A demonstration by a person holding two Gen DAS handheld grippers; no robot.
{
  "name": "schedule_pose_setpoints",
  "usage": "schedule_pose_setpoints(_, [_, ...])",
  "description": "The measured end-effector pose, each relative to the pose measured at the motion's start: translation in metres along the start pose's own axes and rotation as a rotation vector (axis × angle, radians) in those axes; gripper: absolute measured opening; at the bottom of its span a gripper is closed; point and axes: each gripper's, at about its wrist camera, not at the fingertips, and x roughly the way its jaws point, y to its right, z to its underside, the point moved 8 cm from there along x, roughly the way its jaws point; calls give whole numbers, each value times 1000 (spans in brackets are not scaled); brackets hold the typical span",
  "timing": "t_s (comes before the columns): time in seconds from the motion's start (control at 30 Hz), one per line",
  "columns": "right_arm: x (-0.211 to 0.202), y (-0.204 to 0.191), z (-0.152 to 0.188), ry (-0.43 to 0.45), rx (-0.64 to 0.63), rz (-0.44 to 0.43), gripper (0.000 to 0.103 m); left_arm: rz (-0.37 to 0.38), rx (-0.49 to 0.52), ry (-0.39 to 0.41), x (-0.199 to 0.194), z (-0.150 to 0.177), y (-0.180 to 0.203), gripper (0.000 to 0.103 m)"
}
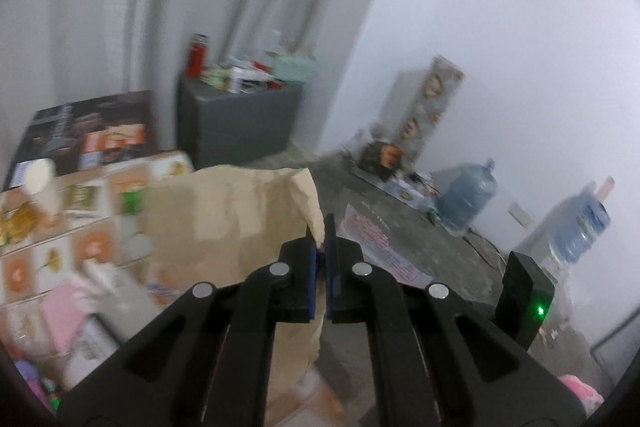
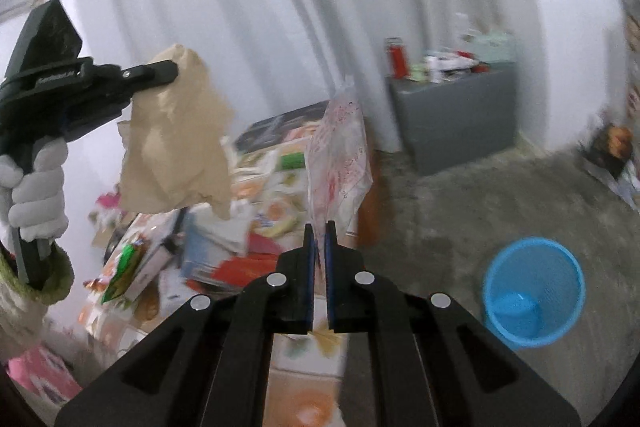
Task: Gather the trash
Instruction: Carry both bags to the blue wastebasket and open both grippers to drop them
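Observation:
My left gripper (image 1: 321, 231) is shut on a corner of a crumpled brown paper bag (image 1: 224, 223), which hangs in the air in front of it. The right wrist view shows that same gripper (image 2: 170, 70) at the upper left, gripped by a white-gloved hand (image 2: 38, 187), with the brown bag (image 2: 180, 139) dangling below its tips. My right gripper (image 2: 319, 229) is shut on a thin clear plastic bag with red print (image 2: 340, 155) that stands up from its fingers. A blue mesh waste basket (image 2: 534, 285) sits on the floor at the lower right, holding nothing that I can make out.
A low surface covered with boxes, wrappers and papers (image 2: 208, 247) lies below both grippers. A grey cabinet (image 2: 456, 119) with a red bottle (image 2: 397, 58) and clutter stands by the curtain. Two blue water jugs (image 1: 468, 203) and a printed sheet (image 1: 380, 247) are on the concrete floor.

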Motion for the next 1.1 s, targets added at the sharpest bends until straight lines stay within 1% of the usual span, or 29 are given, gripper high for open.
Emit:
schedule_pose_setpoints(0.1, [-18,53,9,-1,90,83,5,64,18,-63,43,2,38,1])
schedule_pose_setpoints(0.2, [-27,97,20,-12,167,140,5,117,40,-126,91,8,72,1])
schedule_pose_setpoints(0.33, [-28,144,36,-32,260,197,5,154,56,-209,163,23,98,2])
schedule_pose_setpoints(0.4, [-24,170,45,-38,325,210,5,158,58,-245,202,32,107,2])
schedule_pose_setpoints(0.47, [-20,190,52,-44,373,218,5,157,74,-273,234,41,114,2])
schedule_pose_setpoints(0.57, [-4,220,62,-61,446,212,5,156,65,-315,281,56,120,2])
schedule_pose_setpoints(0.7, [20,250,70,-94,495,209,5,171,29,-380,338,78,125,2])
schedule_pose_setpoints(0.83, [47,283,80,-127,532,221,5,145,-15,-419,383,93,120,2])
schedule_pose_setpoints(0.87, [53,290,82,-132,535,229,5,132,-20,-425,394,97,117,5])
schedule_pose_setpoints(0.93, [69,304,88,-155,538,250,7,77,-17,-445,418,107,109,30])
schedule_pose_setpoints(0.97, [77,312,92,-169,543,264,8,42,-22,-450,426,111,102,55])
schedule_pose_setpoints(1.0, [89,321,98,-195,548,275,9,5,-30,-444,432,115,95,60])
schedule_pose_setpoints(1.07, [102,332,106,-229,553,297,11,-18,-41,-438,436,119,87,60])
schedule_pose_setpoints(1.1, [107,338,111,-245,555,313,14,-21,-53,-439,438,119,84,60])
